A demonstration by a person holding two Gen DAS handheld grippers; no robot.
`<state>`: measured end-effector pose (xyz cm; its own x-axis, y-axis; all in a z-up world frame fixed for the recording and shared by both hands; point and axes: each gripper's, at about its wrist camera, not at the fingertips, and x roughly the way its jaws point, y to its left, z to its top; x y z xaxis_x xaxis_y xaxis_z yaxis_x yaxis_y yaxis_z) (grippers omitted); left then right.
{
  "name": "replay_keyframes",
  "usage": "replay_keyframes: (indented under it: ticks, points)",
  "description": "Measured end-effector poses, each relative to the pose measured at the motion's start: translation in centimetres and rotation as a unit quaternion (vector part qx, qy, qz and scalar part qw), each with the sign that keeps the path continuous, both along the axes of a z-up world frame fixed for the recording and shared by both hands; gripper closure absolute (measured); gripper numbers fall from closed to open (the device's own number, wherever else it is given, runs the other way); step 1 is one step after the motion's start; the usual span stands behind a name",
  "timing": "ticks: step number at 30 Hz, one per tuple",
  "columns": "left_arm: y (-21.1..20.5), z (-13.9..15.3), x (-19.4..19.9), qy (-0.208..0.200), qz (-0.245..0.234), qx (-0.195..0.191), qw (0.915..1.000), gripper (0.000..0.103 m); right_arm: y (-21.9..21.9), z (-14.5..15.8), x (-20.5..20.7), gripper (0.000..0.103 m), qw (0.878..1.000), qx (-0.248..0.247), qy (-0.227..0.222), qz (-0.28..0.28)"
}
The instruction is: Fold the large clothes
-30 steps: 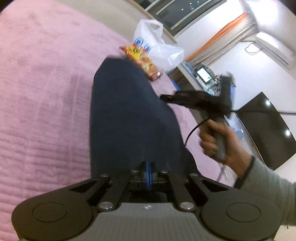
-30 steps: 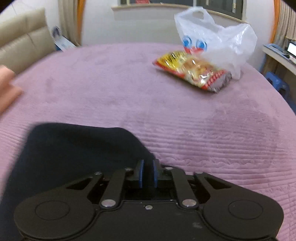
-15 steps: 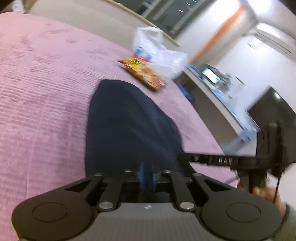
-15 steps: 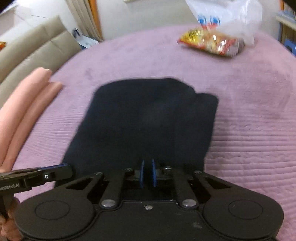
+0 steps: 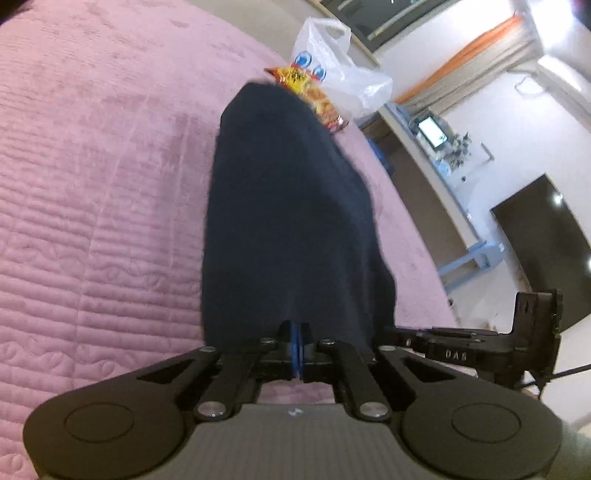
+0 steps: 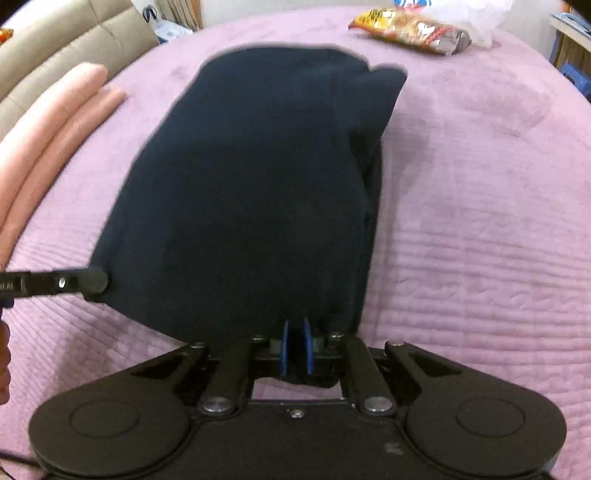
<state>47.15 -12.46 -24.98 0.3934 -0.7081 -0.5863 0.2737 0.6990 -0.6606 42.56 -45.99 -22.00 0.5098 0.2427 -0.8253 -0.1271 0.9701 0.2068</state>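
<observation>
A dark navy garment (image 6: 251, 184) lies folded on the pink quilted bed (image 6: 480, 206), stretching away from both grippers. My left gripper (image 5: 297, 347) is shut on the garment's (image 5: 288, 206) near edge. My right gripper (image 6: 295, 347) is shut on the near edge further right, blue pads pinching the cloth. In the right wrist view the left gripper's tip (image 6: 88, 280) grips the garment's near left corner. In the left wrist view the right gripper (image 5: 472, 350) shows at the right beside the garment.
A snack packet (image 6: 410, 27) and a white plastic bag (image 5: 343, 74) lie on the bed beyond the garment. Rolled pink bolsters (image 6: 48, 122) and a beige sofa (image 6: 74, 40) are at the left. A desk (image 5: 436, 162) and a dark screen (image 5: 543, 243) stand right of the bed.
Both grippers have pulled back toward me with the garment's edge, so more of it now lies stretched out flat. The right gripper came level with the left.
</observation>
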Motion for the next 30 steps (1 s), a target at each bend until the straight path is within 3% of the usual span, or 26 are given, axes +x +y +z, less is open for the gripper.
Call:
replay_keyframes:
  ticks: [2, 6, 10, 11, 13, 15, 17, 20, 22, 24, 28, 30]
  points:
    - [0.0, 1.3, 0.7, -0.018, 0.012, 0.011, 0.9997, 0.085, -0.9, 1.8, 1.4, 0.092, 0.999, 0.006, -0.044, -0.003]
    - [-1.2, 1.0, 3.4, -0.026, 0.031, 0.023, 0.9989, 0.084, -1.6, 2.4, 6.8, 0.086, 0.994, 0.049, -0.093, -0.018]
    - [-2.4, -0.4, 4.4, -0.026, 0.025, 0.050, 0.9981, 0.089, -1.0, -1.1, 11.0, 0.091, 0.996, 0.048, -0.066, -0.034]
    - [-2.2, -0.7, 4.3, -0.022, 0.029, 0.039, 0.9986, 0.089, -1.5, -2.0, 10.8, 0.092, 0.994, 0.069, -0.065, -0.052]
    - [-1.3, -0.9, 4.3, -0.010, 0.035, 0.022, 0.9991, 0.090, -2.9, -2.6, 10.4, 0.103, 0.990, 0.090, -0.054, -0.097]
    - [-0.6, -0.9, 4.0, -0.006, 0.041, 0.024, 0.9989, 0.091, -3.5, -2.3, 9.1, 0.103, 0.987, 0.048, -0.052, -0.146]
    - [-0.8, 0.8, 3.4, -0.030, 0.031, 0.069, 0.9967, 0.089, -4.5, -2.4, 8.6, 0.084, 0.985, 0.026, -0.035, -0.166]
    - [-2.7, 4.2, 1.9, -0.106, -0.012, 0.173, 0.9791, 0.077, -6.7, -2.4, 6.7, 0.070, 0.981, 0.105, -0.012, -0.162]
    - [-3.3, 5.4, 1.9, -0.118, -0.029, 0.191, 0.9740, 0.065, -7.1, -1.9, 5.7, 0.026, 0.978, 0.117, -0.017, -0.171]
    - [-3.6, 6.2, 2.4, -0.120, -0.036, 0.197, 0.9723, 0.058, -7.0, -1.0, 4.5, 0.024, 0.976, 0.116, -0.037, -0.180]
    - [-4.5, 7.0, 4.2, -0.123, -0.033, 0.219, 0.9673, 0.057, -6.7, 0.3, 3.2, 0.023, 0.973, 0.150, -0.054, -0.169]
    - [-4.6, 7.2, 5.1, -0.121, -0.030, 0.208, 0.9703, 0.057, -6.4, 0.8, 3.7, 0.022, 0.975, 0.156, -0.060, -0.149]
